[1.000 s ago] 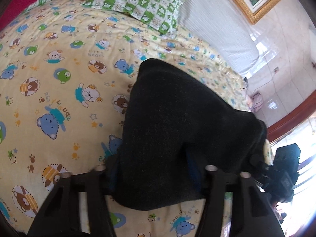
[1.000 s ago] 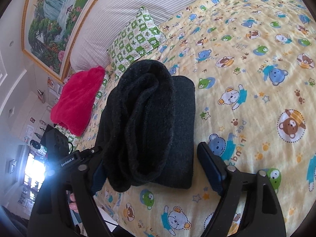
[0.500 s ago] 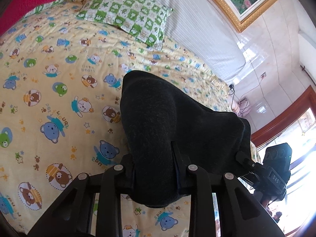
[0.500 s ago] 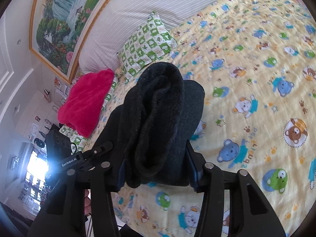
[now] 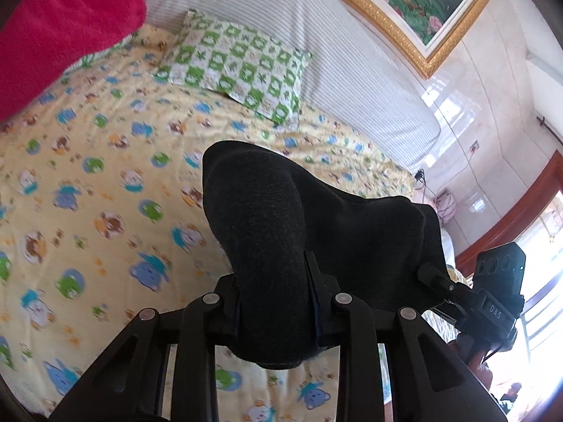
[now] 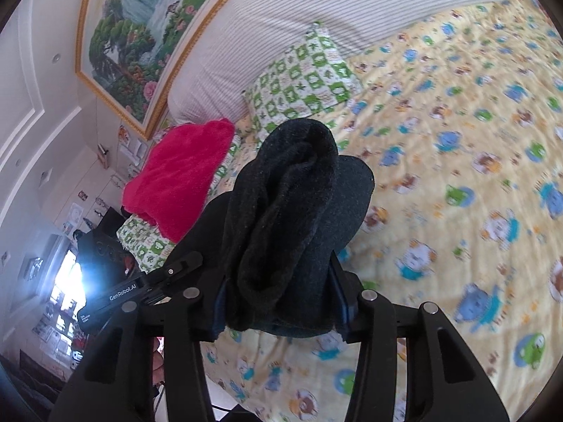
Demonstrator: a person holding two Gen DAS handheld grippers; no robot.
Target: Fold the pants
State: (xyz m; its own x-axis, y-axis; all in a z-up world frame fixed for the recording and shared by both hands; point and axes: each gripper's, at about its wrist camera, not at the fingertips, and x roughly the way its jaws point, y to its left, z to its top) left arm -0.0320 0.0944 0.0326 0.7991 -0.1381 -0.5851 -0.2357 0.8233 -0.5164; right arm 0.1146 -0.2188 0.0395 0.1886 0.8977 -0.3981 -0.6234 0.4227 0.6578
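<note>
While both claws gripped folded dark pants (image 5: 281,232), bundle hung above bed (image 5: 105,183), centre of both frames. Left claw (image 5: 276,302) jaws narrow, just closed in, pinching one end of bundle. Right claw (image 6: 278,302) jaws wider, just closed in, clamped on thicker rolled end (image 6: 292,211). Green checked pillow (image 5: 239,66) upper centre; red blanket (image 5: 59,31) upper left; framed painting (image 6: 140,35) upper left in right view.

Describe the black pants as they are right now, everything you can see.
The black pants look like thick, fuzzy knit, folded into a layered bundle. The left gripper clamps one end and the right gripper the other, both having just closed on it. The bundle appears lifted off the yellow bear-print sheet, its near edges drooping below the fingers.
</note>
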